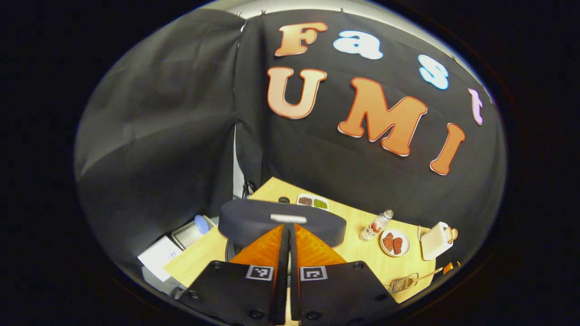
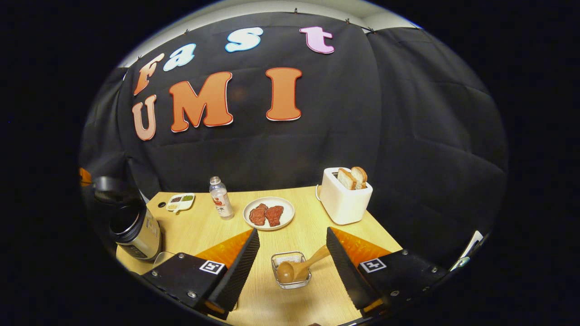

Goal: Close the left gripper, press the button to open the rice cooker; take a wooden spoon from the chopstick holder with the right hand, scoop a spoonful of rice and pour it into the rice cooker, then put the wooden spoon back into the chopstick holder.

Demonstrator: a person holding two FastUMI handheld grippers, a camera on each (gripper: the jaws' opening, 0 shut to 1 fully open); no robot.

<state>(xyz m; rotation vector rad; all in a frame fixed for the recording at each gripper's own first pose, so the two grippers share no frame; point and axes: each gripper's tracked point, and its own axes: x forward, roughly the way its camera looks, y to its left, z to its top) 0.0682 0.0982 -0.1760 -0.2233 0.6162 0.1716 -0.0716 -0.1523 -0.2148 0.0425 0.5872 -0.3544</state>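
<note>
Rice cooker lid raised; wooden spoon lying in holder

Fingers of the left hand-held gripper (image 1: 288, 235) are seen pressed together, with nothing between them, in the left gripper view. They point at the dark raised lid of the rice cooker (image 1: 281, 222), which stands directly ahead of the tips; contact between tips and lid cannot be determined. Beyond the cooker, on the wooden table (image 1: 362, 253), a small condiment dish (image 1: 312, 202), a bottle (image 1: 376, 225), a plate of meat (image 1: 395, 242) and a white toaster (image 1: 436, 241) are noted. The wire chopstick holder (image 1: 404, 283) with the wooden spoon (image 1: 426, 275) is placed near the table's front edge on the right.

In the right gripper view, the right hand-held gripper (image 2: 292, 246) is held with its fingers spread wide apart and nothing gripped. The chopstick holder (image 2: 291, 270) is seen between the two fingers, low in the view. The wooden spoon (image 2: 301, 267) lies in it, bowl down inside the holder and handle slanting up towards the right finger; whether handle and finger touch cannot be told. The rice cooker (image 2: 135, 230) stands open at the left end of the table (image 2: 312, 226), its lid (image 2: 108, 184) raised behind it. The bottle (image 2: 221, 198), the plate of meat (image 2: 268, 213) and the toaster (image 2: 345, 197), with bread slices in its slots, are ranged along the back.
</note>
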